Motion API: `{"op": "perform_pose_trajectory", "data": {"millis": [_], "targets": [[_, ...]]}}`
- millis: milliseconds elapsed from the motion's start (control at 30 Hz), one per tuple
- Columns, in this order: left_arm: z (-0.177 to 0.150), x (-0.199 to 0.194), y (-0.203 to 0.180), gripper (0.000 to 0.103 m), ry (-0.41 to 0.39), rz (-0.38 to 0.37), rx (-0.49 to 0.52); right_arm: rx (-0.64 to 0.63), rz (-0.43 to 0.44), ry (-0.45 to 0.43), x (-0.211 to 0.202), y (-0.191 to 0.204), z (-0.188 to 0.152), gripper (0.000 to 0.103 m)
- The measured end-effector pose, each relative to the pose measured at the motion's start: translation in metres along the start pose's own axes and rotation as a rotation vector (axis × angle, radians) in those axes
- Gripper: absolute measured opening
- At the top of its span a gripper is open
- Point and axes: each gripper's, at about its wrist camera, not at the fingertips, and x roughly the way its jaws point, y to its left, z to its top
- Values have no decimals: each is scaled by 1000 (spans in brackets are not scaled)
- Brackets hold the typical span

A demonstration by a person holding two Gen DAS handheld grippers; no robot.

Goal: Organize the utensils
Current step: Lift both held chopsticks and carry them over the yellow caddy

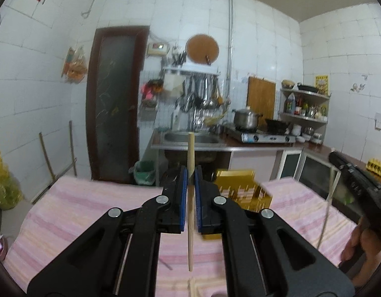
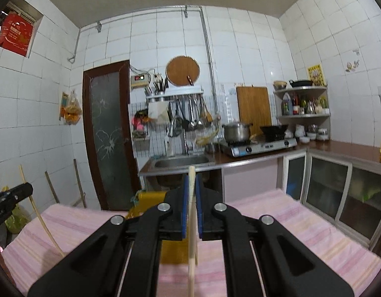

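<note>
Chopsticks — one upright in each of my grippers, above the pink cloth (image 1: 91,205).
Left gripper (image 1: 190,173) clamps one chopstick (image 1: 190,222), right gripper (image 2: 190,183) another (image 2: 191,235) — lifted, I judge, for the yellow holder (image 1: 240,188).

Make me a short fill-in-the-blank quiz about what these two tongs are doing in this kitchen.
Each tongs, left and right, is shut on a wooden ____.
The table wears a striped ____ cloth.
On it stands a ____-coloured rack.
On the stove sits a steel ____.

Missing: chopstick; pink; yellow; pot
</note>
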Motion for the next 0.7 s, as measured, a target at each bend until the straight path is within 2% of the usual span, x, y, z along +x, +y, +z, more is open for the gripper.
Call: {"op": "perform_pose_trajectory", "data": {"millis": [167,400,567,700], "targets": [[37,35,-17,5,-50,-43,-22,40,9,-38,45,-3,29,6],[79,94,-34,5,-101,-75,-47,63,10,-139,95,2,67,6],[79,130,-40,5,-101,-89,-55,84,16,-171,134,11,73,6],[59,166,-43,5,-53,-87,-41,55,21,-170,163,18,47,6]]}}
